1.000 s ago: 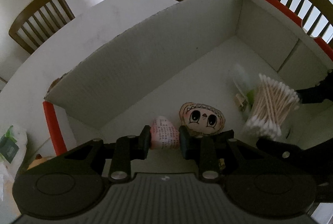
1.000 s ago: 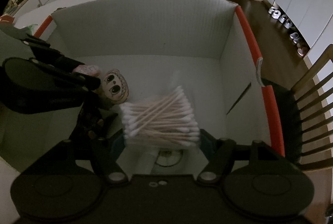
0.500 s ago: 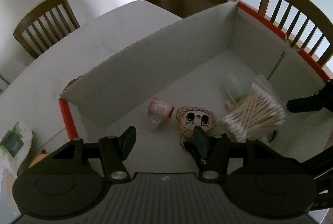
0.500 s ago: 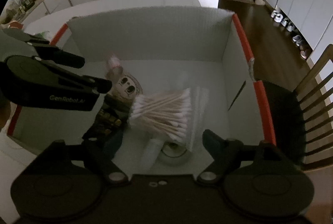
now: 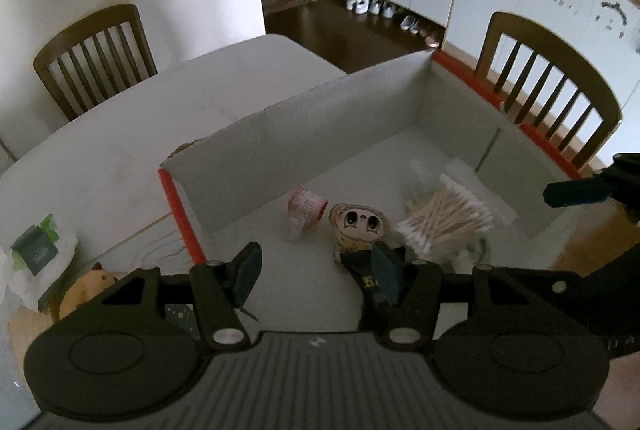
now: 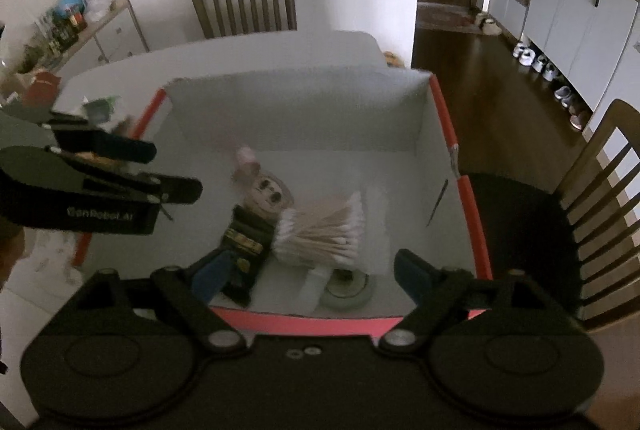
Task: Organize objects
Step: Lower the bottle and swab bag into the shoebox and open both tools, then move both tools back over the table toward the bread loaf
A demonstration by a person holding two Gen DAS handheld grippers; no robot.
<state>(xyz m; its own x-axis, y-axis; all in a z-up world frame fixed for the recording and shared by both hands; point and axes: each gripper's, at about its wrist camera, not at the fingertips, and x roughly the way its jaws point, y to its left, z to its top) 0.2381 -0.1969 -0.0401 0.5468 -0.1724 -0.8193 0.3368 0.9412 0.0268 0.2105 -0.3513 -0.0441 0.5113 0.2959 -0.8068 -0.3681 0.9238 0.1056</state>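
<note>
Left tool (image 5: 316,272) empty; right tool (image 6: 316,272) opening above box (image 6: 460,166).

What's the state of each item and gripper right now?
left gripper: open, empty
right gripper: opening, empty
box: open-topped
small bottle: lying in box
doll: lying face up
cotton swabs: bundled, lying in box

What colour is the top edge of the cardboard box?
Red-orange on the side edges of the box; its walls are white. The right wrist view shows it best.
</note>
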